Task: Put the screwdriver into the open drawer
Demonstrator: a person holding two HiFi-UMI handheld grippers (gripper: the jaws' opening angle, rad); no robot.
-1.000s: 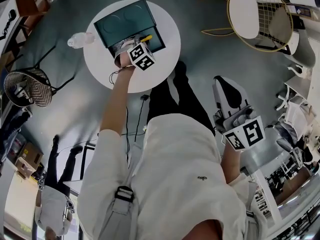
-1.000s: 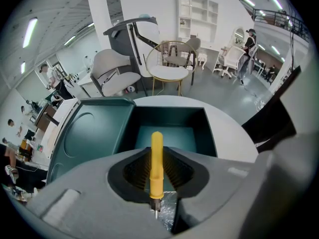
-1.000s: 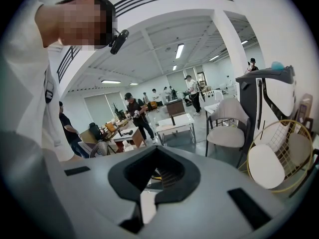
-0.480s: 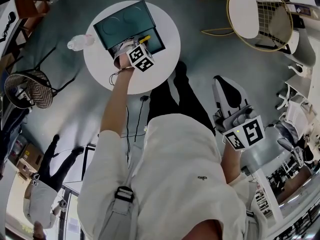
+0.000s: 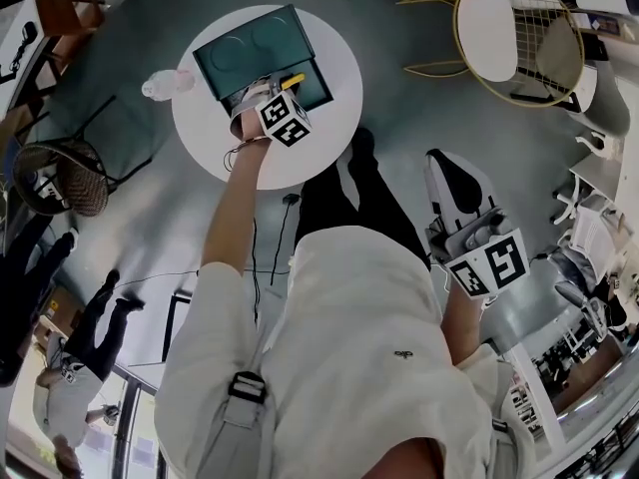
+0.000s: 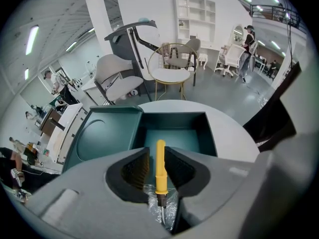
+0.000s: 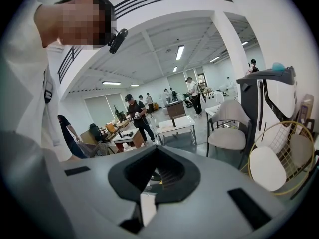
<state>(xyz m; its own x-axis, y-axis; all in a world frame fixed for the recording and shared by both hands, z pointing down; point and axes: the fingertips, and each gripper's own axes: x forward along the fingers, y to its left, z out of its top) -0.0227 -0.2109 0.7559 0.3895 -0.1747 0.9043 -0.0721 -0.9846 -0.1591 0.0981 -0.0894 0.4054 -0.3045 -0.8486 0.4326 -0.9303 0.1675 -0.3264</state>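
A dark green box [image 5: 245, 43] stands on the round white table [image 5: 319, 138], its drawer [image 5: 318, 80] pulled open toward me. My left gripper [image 5: 268, 96] hovers at the drawer's front edge, shut on the screwdriver [image 5: 292, 75]. In the left gripper view the yellow handle [image 6: 160, 163] points forward between the jaws of the left gripper [image 6: 158, 159], over the open drawer [image 6: 174, 133], which holds nothing I can see. The shaft runs back into crinkled clear plastic. My right gripper [image 5: 451, 183] hangs by my right side, far from the table. In its own view the right gripper [image 7: 158, 169] looks shut on nothing.
A clear plastic bottle [image 5: 165, 85] lies at the table's left edge. A gold wire chair [image 5: 519, 33] stands at the upper right, a dark wire chair [image 5: 55, 173] at the left. A cable [image 5: 255, 257] trails on the floor. People [image 5: 70, 387] stand at the lower left.
The left gripper stays at the drawer front with the screwdriver. The head view has shifted slightly, and the people at the lower left have moved.
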